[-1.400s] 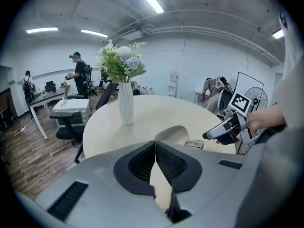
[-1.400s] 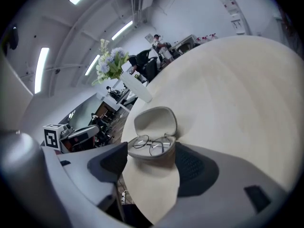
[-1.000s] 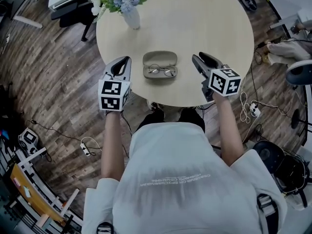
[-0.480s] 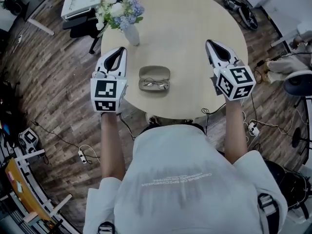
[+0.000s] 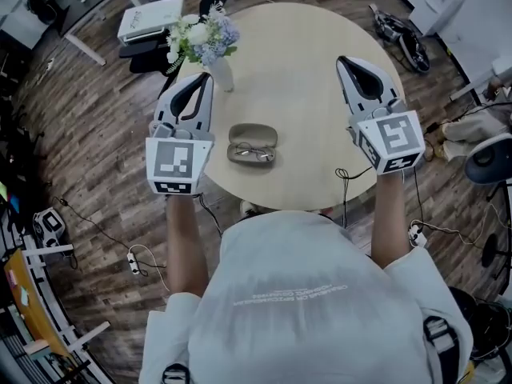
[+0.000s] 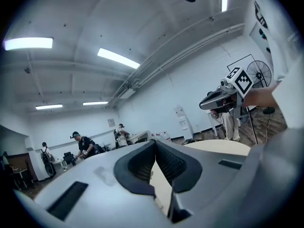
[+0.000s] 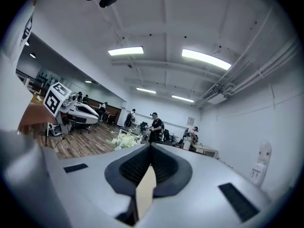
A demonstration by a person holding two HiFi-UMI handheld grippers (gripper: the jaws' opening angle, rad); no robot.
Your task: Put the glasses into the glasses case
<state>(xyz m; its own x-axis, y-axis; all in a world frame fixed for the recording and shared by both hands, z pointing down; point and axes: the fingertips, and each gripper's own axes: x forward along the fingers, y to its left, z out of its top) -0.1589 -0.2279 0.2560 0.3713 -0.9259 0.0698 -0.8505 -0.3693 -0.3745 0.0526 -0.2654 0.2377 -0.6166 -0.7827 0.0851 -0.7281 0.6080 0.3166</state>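
Note:
The grey glasses case (image 5: 253, 134) lies open near the front edge of the round table (image 5: 304, 62), and the glasses (image 5: 254, 154) rest inside its lower half. My left gripper (image 5: 204, 78) is held up to the left of the case, jaws shut and empty. My right gripper (image 5: 343, 61) is held up to the right of it, also shut and empty. Neither touches the case. The left gripper view shows the shut jaws (image 6: 154, 143), the ceiling and the right gripper (image 6: 223, 96). The right gripper view shows its shut jaws (image 7: 150, 145) and the left gripper (image 7: 71, 107).
A vase of flowers (image 5: 205, 42) stands on the table's far left, just beyond my left gripper. Cables (image 5: 144, 258) lie on the wooden floor around the table. A fan (image 5: 490, 157) stands at the right. People are at desks across the room (image 7: 154, 126).
Both grippers have risen and spread away from the case, staying shut. The case with the glasses has not moved on the table.

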